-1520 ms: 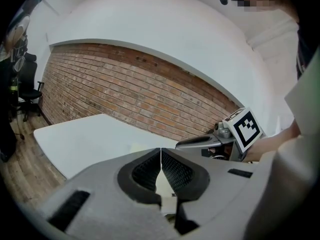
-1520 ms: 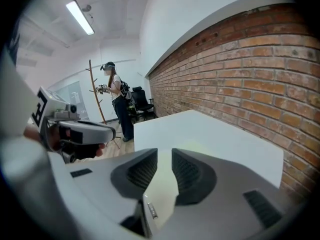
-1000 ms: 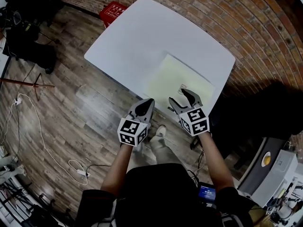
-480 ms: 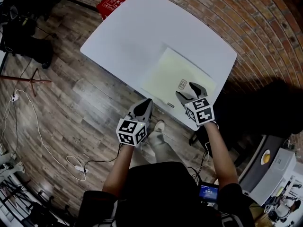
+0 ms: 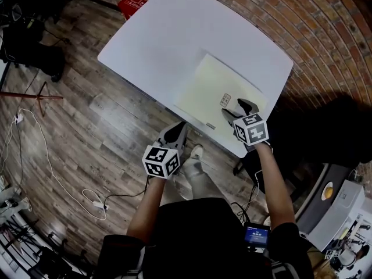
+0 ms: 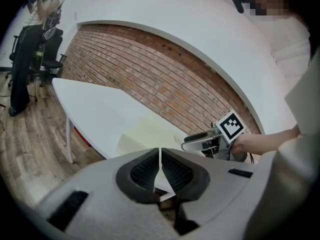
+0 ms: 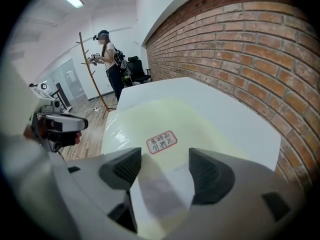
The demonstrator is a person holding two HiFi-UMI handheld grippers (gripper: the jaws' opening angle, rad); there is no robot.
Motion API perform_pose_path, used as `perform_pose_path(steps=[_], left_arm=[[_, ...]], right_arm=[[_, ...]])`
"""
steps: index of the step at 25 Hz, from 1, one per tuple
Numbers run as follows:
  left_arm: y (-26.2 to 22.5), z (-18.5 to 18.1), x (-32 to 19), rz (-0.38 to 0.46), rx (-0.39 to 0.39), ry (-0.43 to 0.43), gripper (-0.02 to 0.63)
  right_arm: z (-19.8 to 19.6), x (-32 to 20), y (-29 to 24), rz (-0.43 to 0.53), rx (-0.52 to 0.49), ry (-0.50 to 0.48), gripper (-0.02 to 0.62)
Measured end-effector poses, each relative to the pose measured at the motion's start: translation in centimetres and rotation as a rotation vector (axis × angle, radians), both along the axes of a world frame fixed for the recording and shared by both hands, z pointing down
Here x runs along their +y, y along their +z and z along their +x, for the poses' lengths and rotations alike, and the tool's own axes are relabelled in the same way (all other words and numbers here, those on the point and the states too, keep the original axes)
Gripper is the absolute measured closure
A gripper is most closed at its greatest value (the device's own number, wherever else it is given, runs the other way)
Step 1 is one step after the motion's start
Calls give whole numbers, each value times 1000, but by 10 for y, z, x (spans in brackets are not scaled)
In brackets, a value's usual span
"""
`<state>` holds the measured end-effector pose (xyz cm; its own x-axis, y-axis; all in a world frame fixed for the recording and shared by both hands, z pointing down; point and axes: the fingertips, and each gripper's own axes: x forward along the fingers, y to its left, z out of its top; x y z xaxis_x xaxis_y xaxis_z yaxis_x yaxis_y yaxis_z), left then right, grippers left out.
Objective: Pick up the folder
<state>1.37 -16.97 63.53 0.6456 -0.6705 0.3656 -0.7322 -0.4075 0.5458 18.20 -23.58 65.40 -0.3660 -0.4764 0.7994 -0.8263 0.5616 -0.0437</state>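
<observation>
A pale yellow translucent folder [image 5: 218, 95] with a small red-bordered label [image 7: 162, 141] lies flat on the white table [image 5: 174, 39], near its front right corner. My right gripper [image 5: 237, 113] hangs over the folder's near right edge, jaws open wide, nothing between them; the folder [image 7: 165, 119] fills the right gripper view just ahead of the fingertips. My left gripper [image 5: 175, 133] is shut and empty, off the table's front edge over the wooden floor. In the left gripper view the folder [image 6: 150, 134] lies ahead, with the right gripper [image 6: 205, 141] behind it.
A brick wall [image 5: 325, 34] runs along the table's far and right sides. A red crate [image 5: 135, 0] sits on the floor beyond the table's left corner. Cables [image 5: 35, 150] trail over the wooden floor at left. A person [image 7: 109, 59] stands by a coat stand in the background.
My right gripper has moved forward and down onto the folder's near right edge, its jaws spreading wider. The left gripper sank slightly and stays shut below the table edge.
</observation>
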Motion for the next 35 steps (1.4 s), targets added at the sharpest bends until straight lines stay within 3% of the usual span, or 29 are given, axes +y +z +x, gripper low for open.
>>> perform_pose_path(steps=[11, 18, 19, 22, 27, 30, 35], left_arm=[[8, 11, 10, -35, 3, 51, 586], [12, 14, 16, -82, 112, 61, 584], [14, 13, 16, -88, 119, 58, 575], [23, 15, 21, -132, 164, 63, 455], [39, 12, 30, -198, 197, 53, 420], [47, 6, 28, -224, 235, 7, 365], [53, -2, 27, -270, 374, -57, 299]], right_arm=[[-3, 1, 0, -2, -3, -4, 324], [-5, 3, 0, 9, -7, -9, 324], [-6, 3, 0, 11, -9, -10, 324], [-10, 4, 0, 17, -16, -15, 324], [-24, 8, 0, 25, -32, -29, 324], [-33, 9, 0, 31, -37, -43, 324], [-45, 13, 0, 31, -45, -63, 324]])
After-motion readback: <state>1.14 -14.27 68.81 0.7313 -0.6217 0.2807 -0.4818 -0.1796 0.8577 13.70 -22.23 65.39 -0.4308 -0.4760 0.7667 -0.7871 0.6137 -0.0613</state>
